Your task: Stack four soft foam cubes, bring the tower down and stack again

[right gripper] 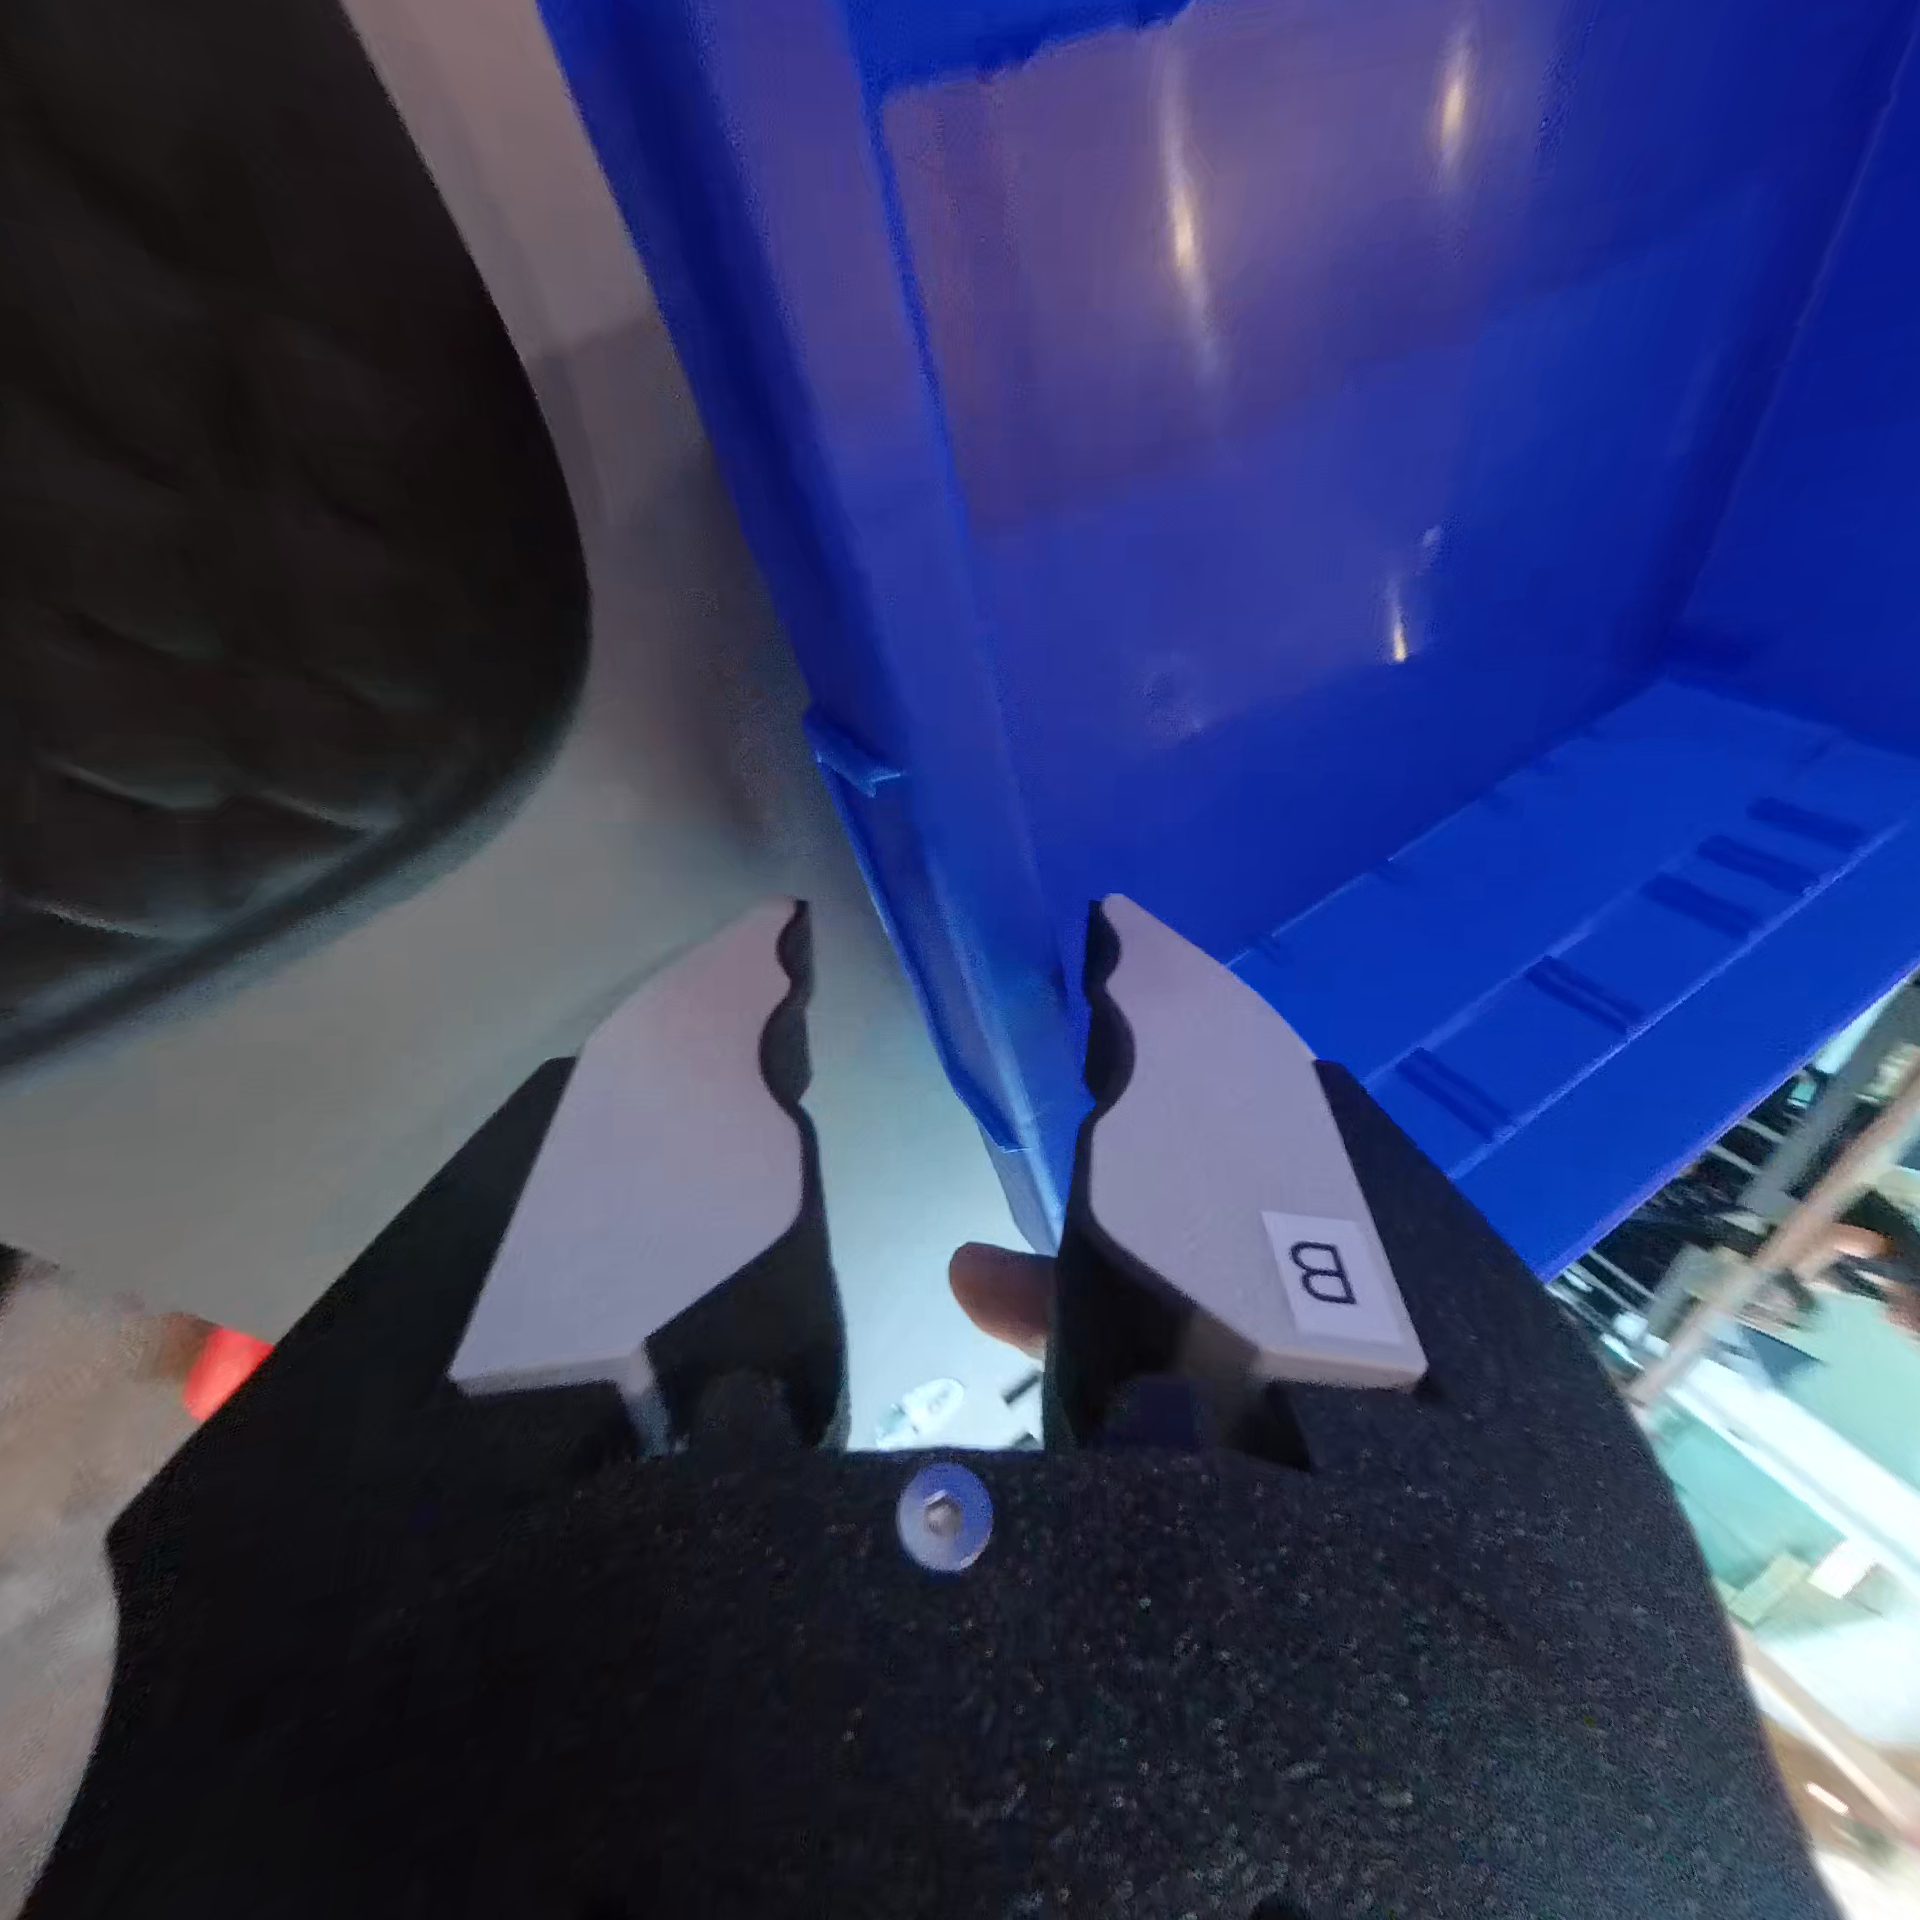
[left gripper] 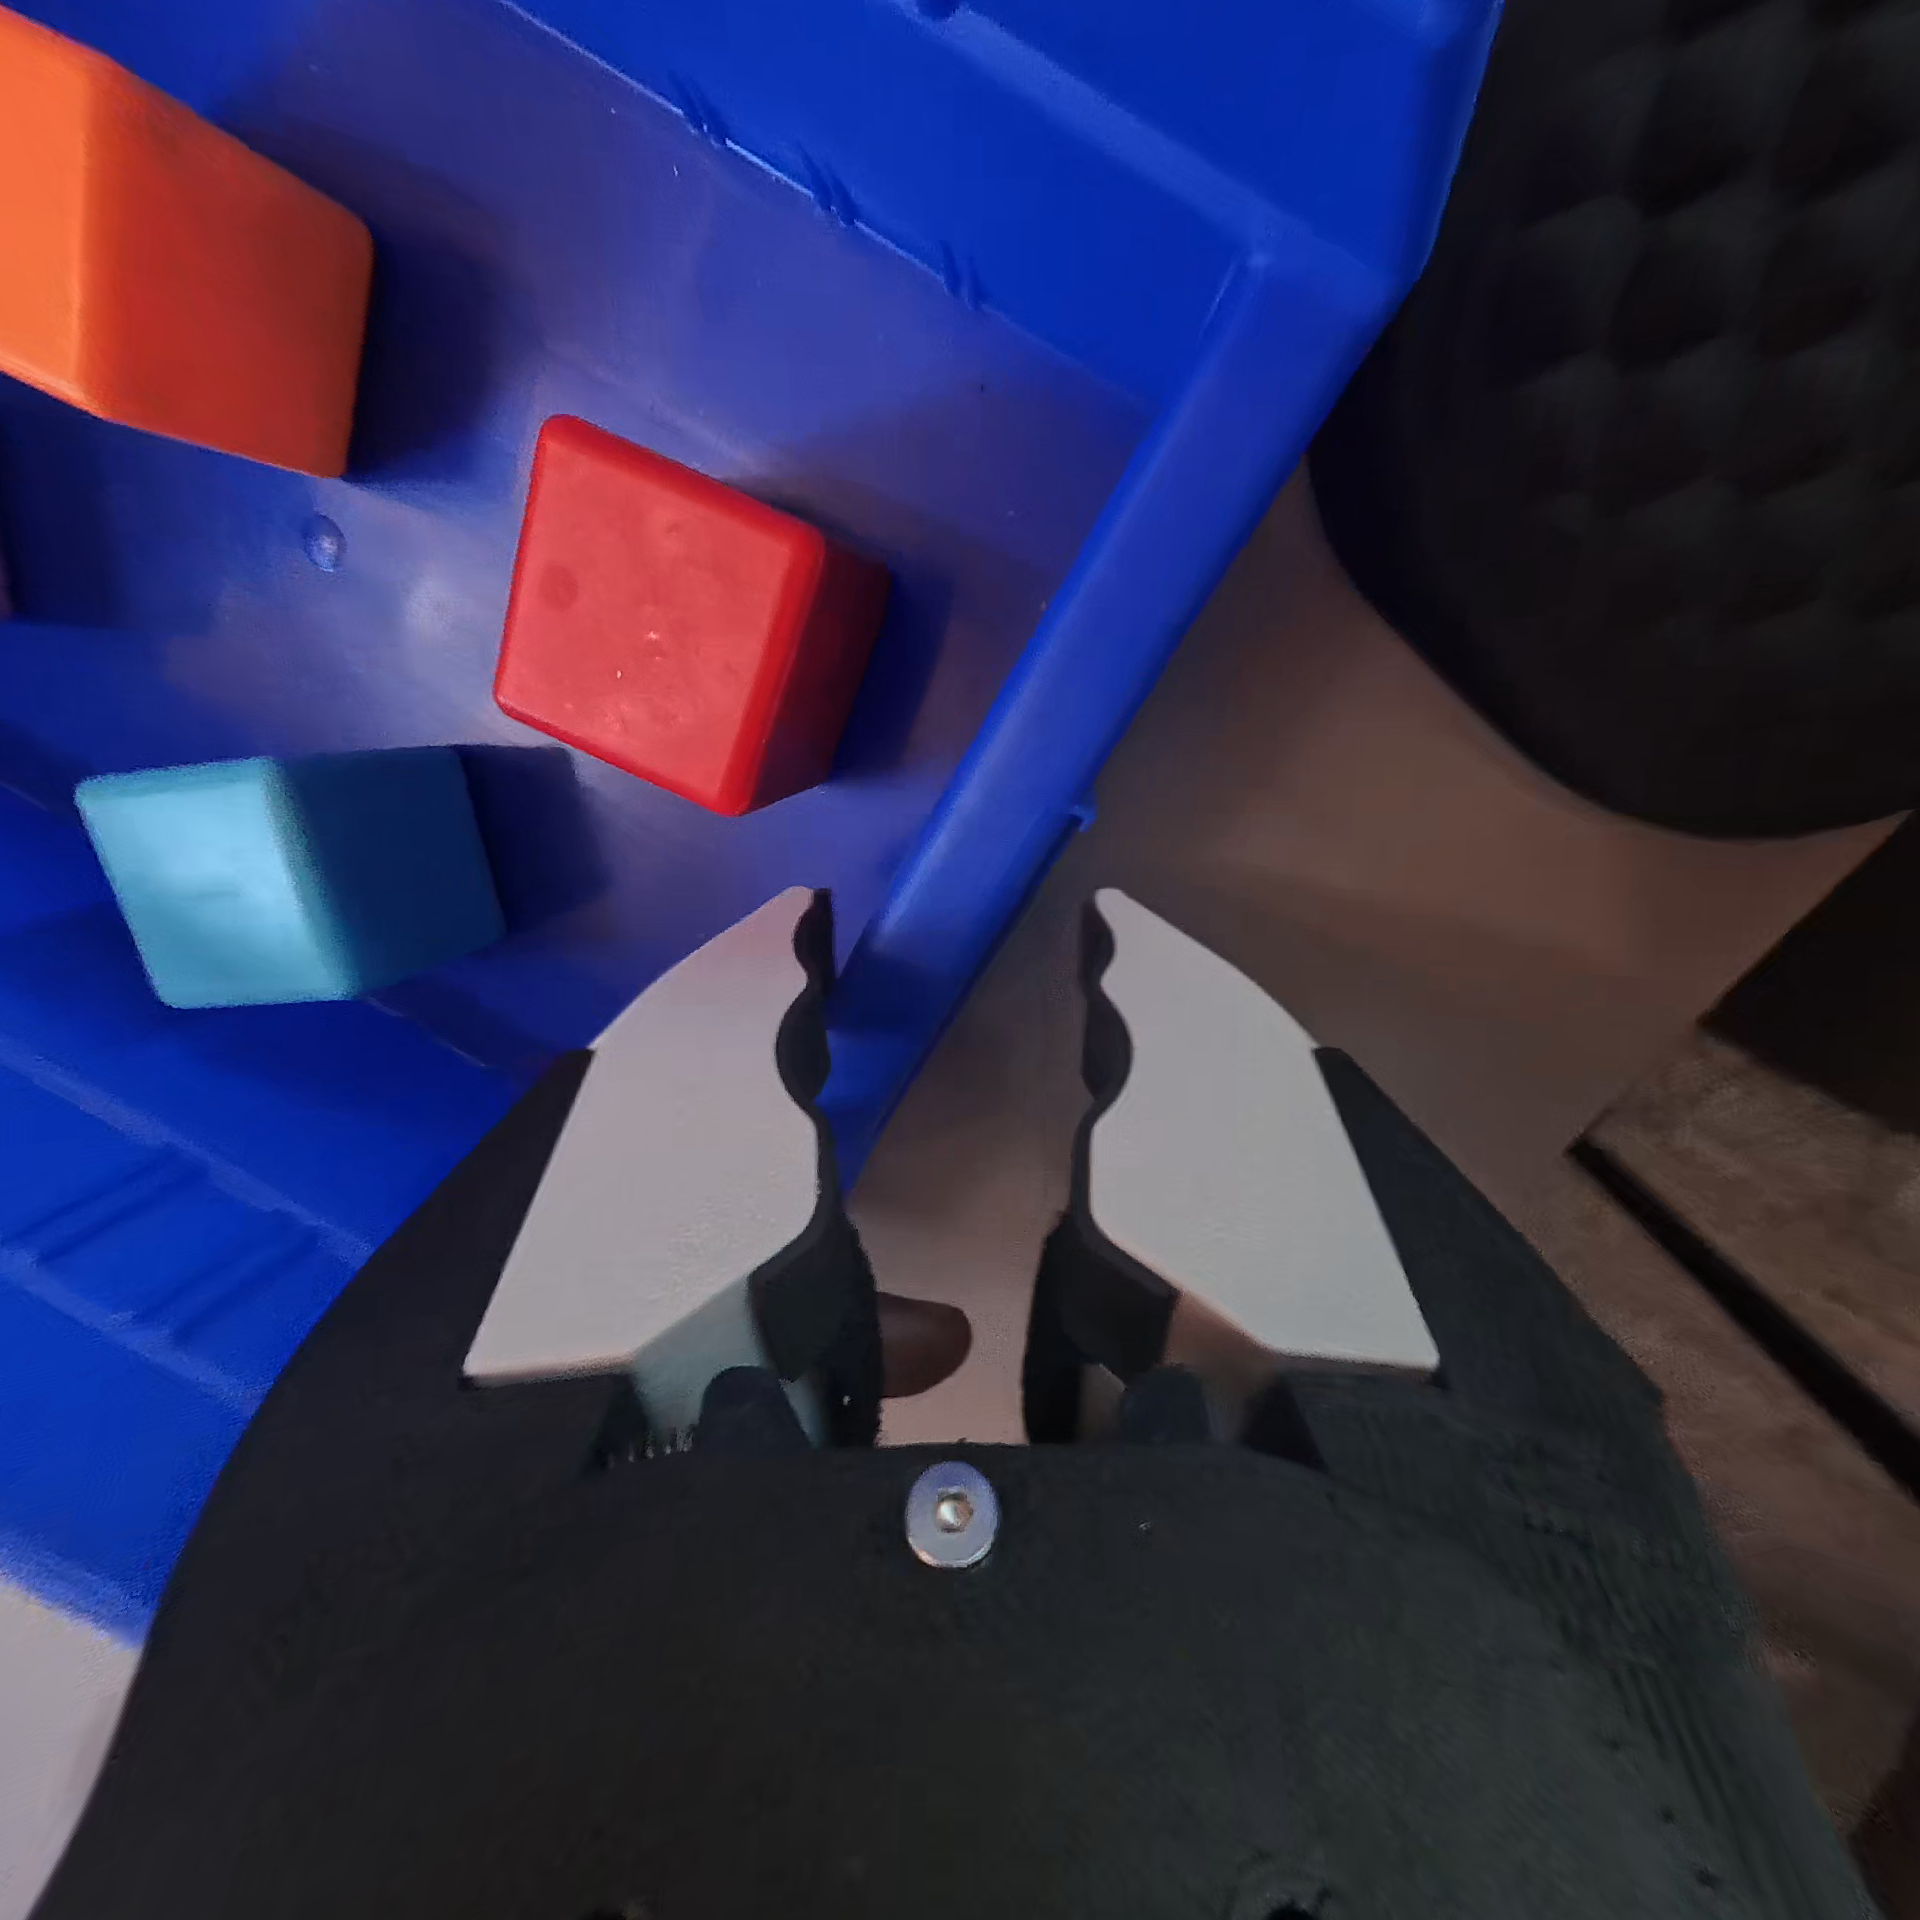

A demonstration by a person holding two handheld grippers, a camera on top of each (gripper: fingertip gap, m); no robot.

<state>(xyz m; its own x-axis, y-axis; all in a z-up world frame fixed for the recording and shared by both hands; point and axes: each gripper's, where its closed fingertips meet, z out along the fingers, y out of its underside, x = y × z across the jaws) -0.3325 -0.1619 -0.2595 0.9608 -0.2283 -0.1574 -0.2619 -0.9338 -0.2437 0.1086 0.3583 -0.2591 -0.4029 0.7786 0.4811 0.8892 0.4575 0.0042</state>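
— Left wrist view: where are the cubes?
— Inside the blue bin (left gripper: 1039,343): the red cube (left gripper: 665,613) in the middle, the teal cube (left gripper: 281,873) beside it, the orange cube (left gripper: 166,270) farther off, all apart.
— And the fingers?
— The left gripper (left gripper: 956,914) has its fingers apart astride the bin's rim. The right gripper (right gripper: 945,914) likewise straddles the bin wall (right gripper: 935,727), gripping nothing.

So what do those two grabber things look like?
Both look alike. The left gripper has a chunky, rough black body, two pale grey fingers with wavy black pads inside, and a shiny silver screw in the middle. The right gripper is the same, plus a small white sticker on one finger.
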